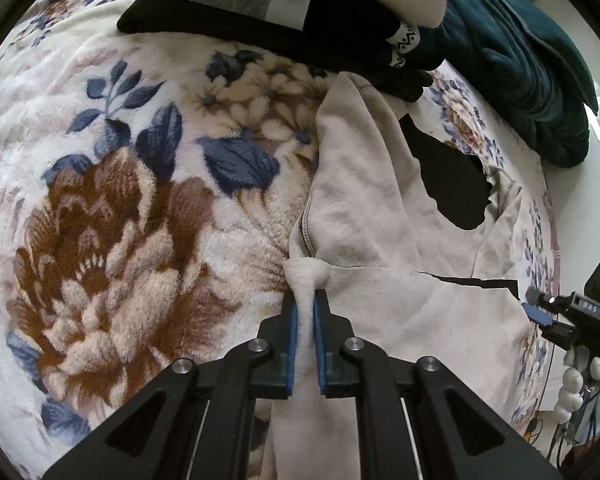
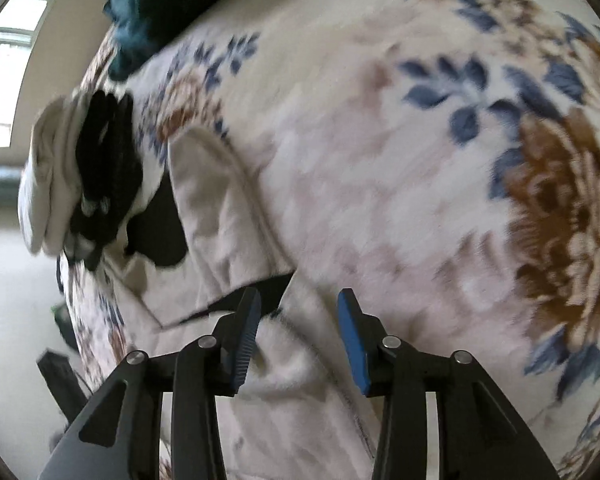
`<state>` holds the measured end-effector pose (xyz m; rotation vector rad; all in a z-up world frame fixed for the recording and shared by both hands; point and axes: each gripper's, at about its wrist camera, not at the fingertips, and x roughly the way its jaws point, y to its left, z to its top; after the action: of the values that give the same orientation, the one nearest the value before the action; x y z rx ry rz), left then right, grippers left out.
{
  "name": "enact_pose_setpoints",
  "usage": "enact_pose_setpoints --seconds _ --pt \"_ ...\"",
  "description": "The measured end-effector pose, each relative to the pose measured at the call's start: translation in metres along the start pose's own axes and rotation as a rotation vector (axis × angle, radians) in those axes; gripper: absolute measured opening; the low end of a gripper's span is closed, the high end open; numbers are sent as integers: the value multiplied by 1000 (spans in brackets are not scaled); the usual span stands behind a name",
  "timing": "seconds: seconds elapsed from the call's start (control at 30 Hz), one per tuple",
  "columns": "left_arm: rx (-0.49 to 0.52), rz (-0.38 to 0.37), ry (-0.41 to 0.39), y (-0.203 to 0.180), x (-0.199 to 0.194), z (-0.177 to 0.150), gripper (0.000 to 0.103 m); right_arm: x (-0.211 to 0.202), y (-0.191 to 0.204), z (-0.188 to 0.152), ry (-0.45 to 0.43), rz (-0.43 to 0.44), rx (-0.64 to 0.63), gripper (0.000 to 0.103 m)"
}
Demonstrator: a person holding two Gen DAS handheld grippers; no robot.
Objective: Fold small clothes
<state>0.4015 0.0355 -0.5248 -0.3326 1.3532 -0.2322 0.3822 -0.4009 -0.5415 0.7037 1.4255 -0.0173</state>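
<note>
Left wrist view: we see a cream garment (image 1: 364,200) spread on the floral blanket (image 1: 120,200).
Folded clothes (image 1: 284,12) are stacked at its far end. Our left gripper (image 1: 305,312) is clamped on a bunched edge of the garment; our right gripper (image 2: 298,316), somewhat blurred, seems spread wide over it, holding nothing.

Hardly any readable text. Only faint pale characters, roughly "DAS" though too small to be sure, printed on the black body of the right gripper (image 1: 534,312) at the edge of the left wrist view. White zigzag pattern on a black band (image 1: 406,36) in the folded stack (image 1: 284,12), not lettering. Nothing legible in the blurred right wrist view.
</note>
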Motion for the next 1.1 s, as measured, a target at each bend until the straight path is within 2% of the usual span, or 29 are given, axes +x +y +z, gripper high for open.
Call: enact_pose_setpoints --seconds 0.07,0.1,0.13,0.27,0.4,0.5,0.57,0.6,0.63,0.67,0.73,0.8,0.87,0.97,1.1 --pt "16 11 -3 -2 -1 0 6 5 7 -6 -3 -45 -55 39" --pt "23 16 -5 -3 -1 -1 6 5 12 -10 -30 -81 -90 19" --pt "25 18 -5 -5 0 -1 6 4 15 -12 -53 -118 -105 8" --pt "27 26 -2 -5 1 0 6 -7 8 -15 -147 -179 -41 6" --pt "21 24 0 -4 3 0 6 -15 -8 -9 -177 -143 44 6" --pt "17 19 0 -4 3 0 6 -14 -14 -7 -145 -84 67 7" --pt "3 4 10 -2 4 1 7 -10 -17 -3 -101 -64 92 14" --pt "-15 -10 20 1 3 2 9 -9 -17 -2 -92 -58 101 22" --pt "-45 -37 25 4 1 3 9 -11 -17 0 -90 -42 109 35" --pt "-72 -58 30 7 -1 5 11 -12 -15 1 -97 -30 108 40" --pt "-124 -103 28 11 -9 13 23 -18 -6 8 -112 -24 71 52" --pt "-152 -184 -4 10 -19 25 52 -21 5 17 -112 -23 22 59" --pt "-157 -215 -47 5 -23 43 64 -19 20 31 -108 -12 -18 60" --pt "-110 -185 -59 -6 -9 77 64 -14 37 56 -121 4 -39 60" --pt "-22 -124 -30 -18 25 118 64 10 56 100 -97 30 -42 60"
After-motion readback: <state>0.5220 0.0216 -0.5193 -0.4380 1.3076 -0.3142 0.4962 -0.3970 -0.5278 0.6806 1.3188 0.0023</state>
